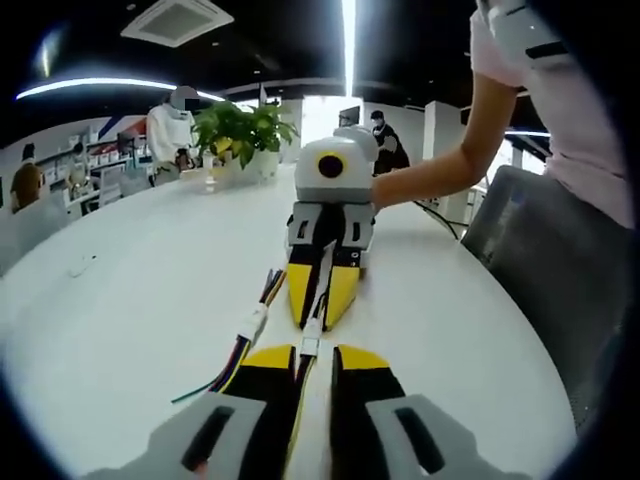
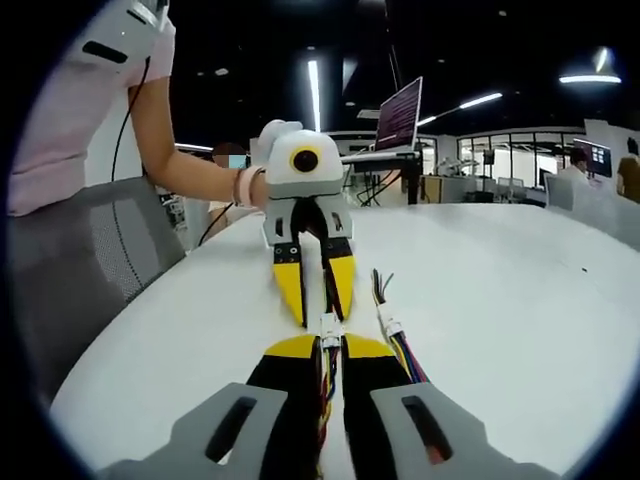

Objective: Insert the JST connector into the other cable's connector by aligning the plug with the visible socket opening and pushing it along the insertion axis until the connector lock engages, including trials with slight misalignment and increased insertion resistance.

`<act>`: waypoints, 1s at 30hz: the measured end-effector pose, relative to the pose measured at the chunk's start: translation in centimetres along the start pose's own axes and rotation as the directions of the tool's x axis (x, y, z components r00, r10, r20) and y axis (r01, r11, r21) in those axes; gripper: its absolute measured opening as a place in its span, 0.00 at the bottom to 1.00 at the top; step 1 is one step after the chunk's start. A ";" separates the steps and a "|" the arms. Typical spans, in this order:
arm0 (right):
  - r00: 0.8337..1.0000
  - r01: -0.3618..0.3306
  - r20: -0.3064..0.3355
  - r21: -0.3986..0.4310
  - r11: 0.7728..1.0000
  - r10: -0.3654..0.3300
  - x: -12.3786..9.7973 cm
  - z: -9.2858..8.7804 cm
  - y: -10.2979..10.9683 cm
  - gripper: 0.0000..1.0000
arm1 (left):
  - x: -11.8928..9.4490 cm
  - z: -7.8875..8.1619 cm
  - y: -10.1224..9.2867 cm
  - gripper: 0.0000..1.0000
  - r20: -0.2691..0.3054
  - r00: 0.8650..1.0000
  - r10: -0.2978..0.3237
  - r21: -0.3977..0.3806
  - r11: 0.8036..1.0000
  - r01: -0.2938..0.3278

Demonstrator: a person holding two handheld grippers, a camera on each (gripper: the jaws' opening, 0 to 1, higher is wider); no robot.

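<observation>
Left gripper view: left gripper (image 1: 318, 362) is rising from the bottom, jaws nearly together, pinching a cable whose wires are running down between them. Its small white connector (image 1: 311, 344) is poking out just past the tips. Opp. it, the right gripper (image 1: 322, 312) is pointing back at the camera, yellow jaws converging to a tip and gripping the other cable's connector (image 1: 314, 325). Both connectors are sitting tip to tip, touching or nearly so; can't tell whether they're mated or locked. A spare cable (image 1: 243, 345) w/ a white connector and multicolour wires is lying on the white table (image 1: 130, 300) just beside the grippers, on the view's left. A person's arm (image 1: 440, 170) is reaching to the right gripper's body. A potted plant (image 1: 243, 135) is standing at the far end of the table, w/ people sitting beyond it.

Right gripper view: same scene from the other side. Right gripper (image 2: 331, 352) is coming up from the bottom, jaws pressed close on coloured wires. Left gripper (image 2: 320, 318) is facing it, jaws narrowing to a point. Small white connectors (image 2: 329, 329) are meeting btwn the two sets of tips. The spare cable (image 2: 392, 330) is lying on the table (image 2: 500, 300) just to the view's right. A hand w/ a wristband (image 2: 241, 186) is holding the left gripper. A grey chair back (image 2: 80, 270) is standing near the table edge, and a laptop (image 2: 398, 115) is sitting raised further back.
</observation>
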State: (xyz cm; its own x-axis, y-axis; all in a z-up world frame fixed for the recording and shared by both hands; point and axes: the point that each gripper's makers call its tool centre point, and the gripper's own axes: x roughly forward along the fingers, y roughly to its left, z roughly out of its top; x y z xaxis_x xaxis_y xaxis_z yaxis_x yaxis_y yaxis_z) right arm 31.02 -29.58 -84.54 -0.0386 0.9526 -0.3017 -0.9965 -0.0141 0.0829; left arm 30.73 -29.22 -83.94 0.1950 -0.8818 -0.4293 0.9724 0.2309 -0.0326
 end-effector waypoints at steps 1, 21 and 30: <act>1.000 -0.001 0.001 0.003 1.000 0.001 0.0 0.0 0.0 0.06 | 0.0 0.0 0.1 0.10 -0.005 1.000 0.004 0.002 1.000 -0.004; 0.999 0.029 0.026 0.057 0.998 -0.030 -1.4 2.1 1.2 0.11 | -1.0 0.0 0.5 0.24 -0.046 0.997 0.056 -0.081 0.995 -0.060; 0.998 0.060 0.031 0.036 0.998 -0.061 -2.2 3.8 1.5 0.23 | -2.9 1.8 0.1 0.26 -0.053 0.993 0.106 -0.033 0.994 -0.108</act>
State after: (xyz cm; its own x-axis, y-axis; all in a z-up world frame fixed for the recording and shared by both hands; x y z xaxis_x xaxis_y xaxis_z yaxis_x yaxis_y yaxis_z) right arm 29.85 -30.51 -80.15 0.0247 0.9607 -0.2764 -0.9936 0.0541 0.0992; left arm 30.51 -27.40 -81.10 0.2899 -0.8296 -0.4773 0.9409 0.3382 -0.0164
